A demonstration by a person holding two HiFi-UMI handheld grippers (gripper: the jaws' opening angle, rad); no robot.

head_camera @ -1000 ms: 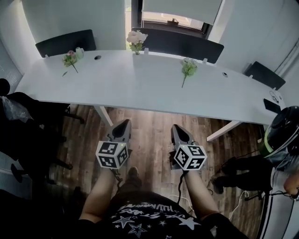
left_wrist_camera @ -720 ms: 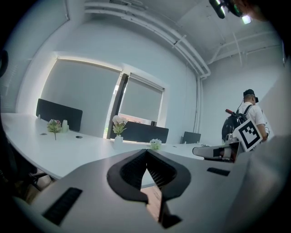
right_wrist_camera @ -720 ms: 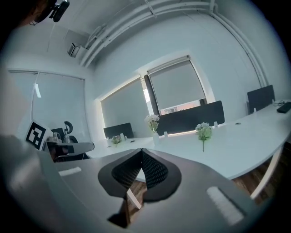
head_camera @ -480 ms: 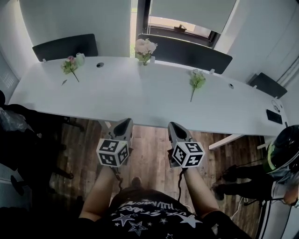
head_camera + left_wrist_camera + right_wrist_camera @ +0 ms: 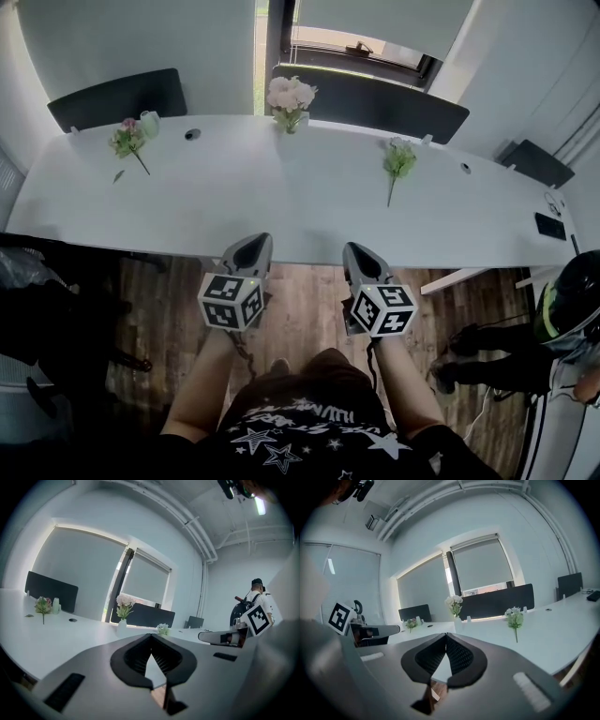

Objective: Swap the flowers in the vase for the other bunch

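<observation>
White counter (image 5: 234,206) runs long across the head view. At its far edge, near the middle, a small white vase (image 5: 290,124) stands upright with pale pink flowers (image 5: 289,94) in it; the vase sits just in front of two dark panels (image 5: 375,101) that line the far side.

A pink bunch (image 5: 127,141) lies flat on the counter well to the left of the vase, its stem pointing toward the near edge; a small pale cup (image 5: 150,122) stands just beside it. A white-green bunch (image 5: 398,161) lies flat well to the right of the vase, stem also toward the near edge. A dark phone (image 5: 548,225) rests near the counter's right end.

The left gripper (image 5: 251,244) and the right gripper (image 5: 358,251) are held side by side at the counter's near edge, tips just over it and aimed toward the far side; both are well apart from the vase and from either bunch.

In the left gripper view its fingers (image 5: 136,656) are pressed together with nothing between them. In the right gripper view that gripper's fingers (image 5: 429,656) are likewise closed and empty; each view looks across the counter to the vase.

Wooden floor (image 5: 300,300) shows below the grippers; a person (image 5: 572,309) in dark clothing stands at the right edge of the head view.
</observation>
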